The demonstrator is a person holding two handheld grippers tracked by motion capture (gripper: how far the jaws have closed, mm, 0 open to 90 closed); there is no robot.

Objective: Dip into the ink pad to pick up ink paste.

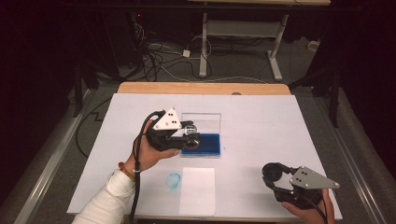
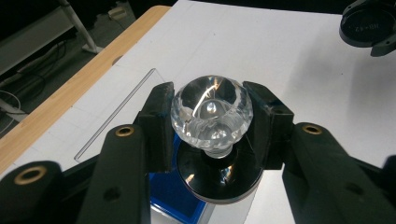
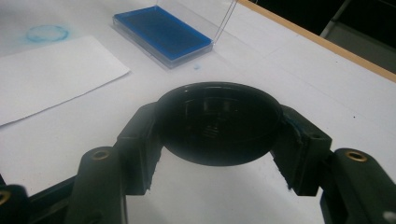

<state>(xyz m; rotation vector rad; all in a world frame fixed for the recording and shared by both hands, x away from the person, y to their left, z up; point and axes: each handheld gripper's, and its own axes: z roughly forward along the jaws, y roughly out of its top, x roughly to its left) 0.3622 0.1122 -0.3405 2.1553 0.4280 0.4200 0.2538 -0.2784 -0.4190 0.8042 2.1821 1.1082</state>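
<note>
My left gripper [image 1: 188,136] [image 2: 212,128] is shut on a stamp with a clear faceted knob [image 2: 211,112] and a round black base [image 2: 217,182]. It hangs over the left end of a blue ink pad [image 1: 207,144] [image 2: 172,195] [image 3: 161,32], which lies in a clear case with its lid [image 1: 201,121] standing up. Near the table's front right, my right gripper [image 1: 272,174] [image 3: 218,135] is shut on a round black cap [image 3: 218,122] [image 2: 368,24], just above the white surface. A blue ring print [image 1: 173,180] [image 3: 46,33] marks the surface beside a white paper sheet [image 1: 197,191] [image 3: 51,77].
A white mat [image 1: 261,126] covers the wooden table [image 1: 203,88]. Beyond the far edge are a desk frame [image 1: 243,28] and loose cables [image 1: 163,60] on the floor. Bare mat lies between the ink pad and my right gripper.
</note>
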